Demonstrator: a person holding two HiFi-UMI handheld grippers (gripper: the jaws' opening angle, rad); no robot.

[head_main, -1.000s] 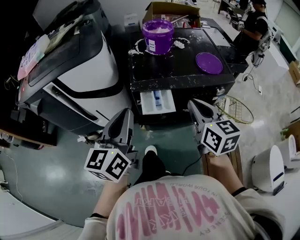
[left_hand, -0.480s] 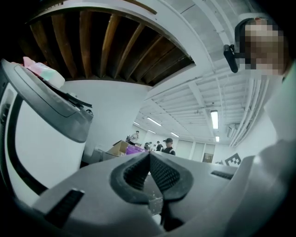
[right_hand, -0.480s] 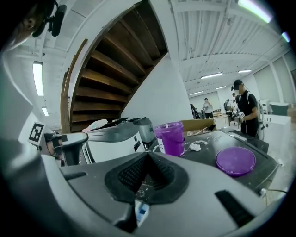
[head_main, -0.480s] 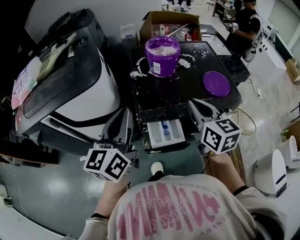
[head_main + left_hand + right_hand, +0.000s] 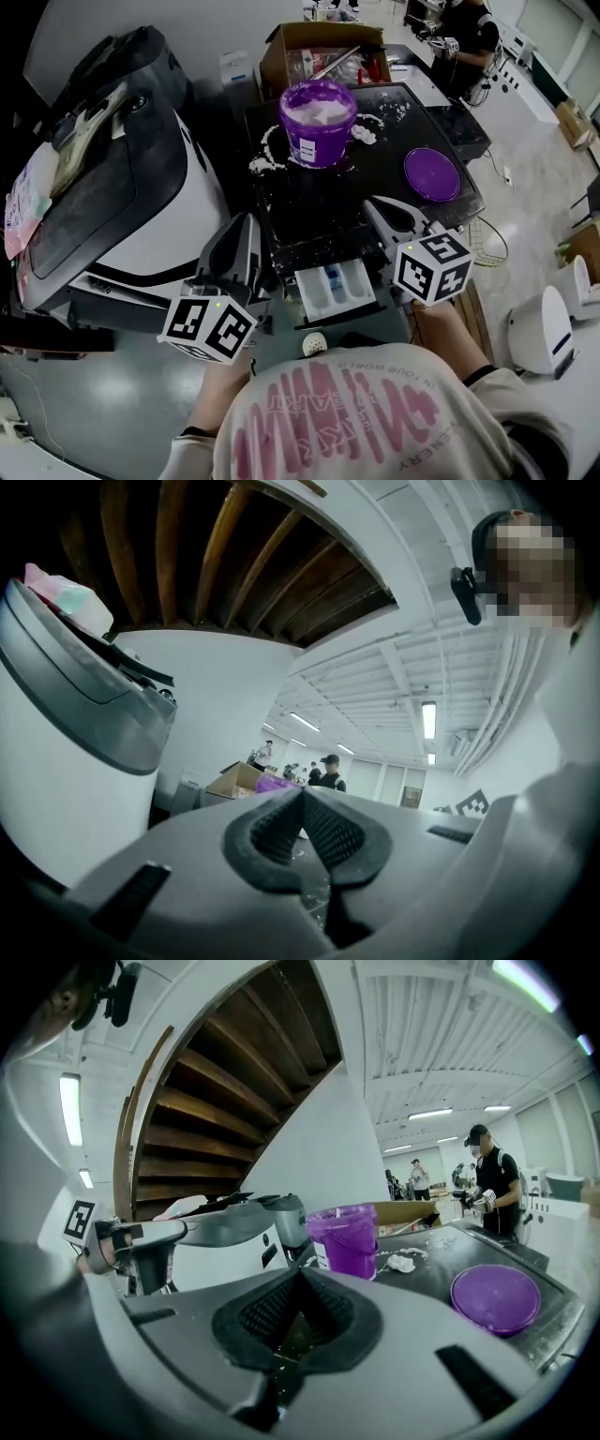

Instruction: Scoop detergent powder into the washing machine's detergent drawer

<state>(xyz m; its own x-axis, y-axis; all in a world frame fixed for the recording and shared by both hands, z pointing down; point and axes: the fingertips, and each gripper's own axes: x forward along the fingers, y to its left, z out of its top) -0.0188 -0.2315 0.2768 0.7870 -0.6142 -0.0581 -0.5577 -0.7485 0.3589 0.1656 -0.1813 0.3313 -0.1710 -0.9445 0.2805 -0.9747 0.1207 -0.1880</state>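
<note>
A purple bucket (image 5: 319, 122) of white detergent powder stands on the black washing machine top (image 5: 394, 150), with its purple lid (image 5: 437, 173) lying flat to the right. The white detergent drawer (image 5: 335, 286) is pulled out at the machine's front. My left gripper (image 5: 246, 227) hovers left of the drawer and my right gripper (image 5: 373, 204) right of it, both pointing toward the machine. The left gripper's pads (image 5: 302, 803) meet with nothing between them. My right gripper (image 5: 298, 1283) is also shut and empty; beyond it stand the bucket (image 5: 349, 1237) and lid (image 5: 495, 1297).
Spilled powder (image 5: 265, 155) lies around the bucket. A large white and black machine (image 5: 122, 197) stands at the left. A cardboard box (image 5: 319, 47) sits behind the bucket, and a person (image 5: 464, 33) works at the back right. A white appliance (image 5: 539, 333) stands on the floor at right.
Both grippers and the view have moved forward to the washing machine. The open drawer, earlier ahead of the grippers, now lies between them.
</note>
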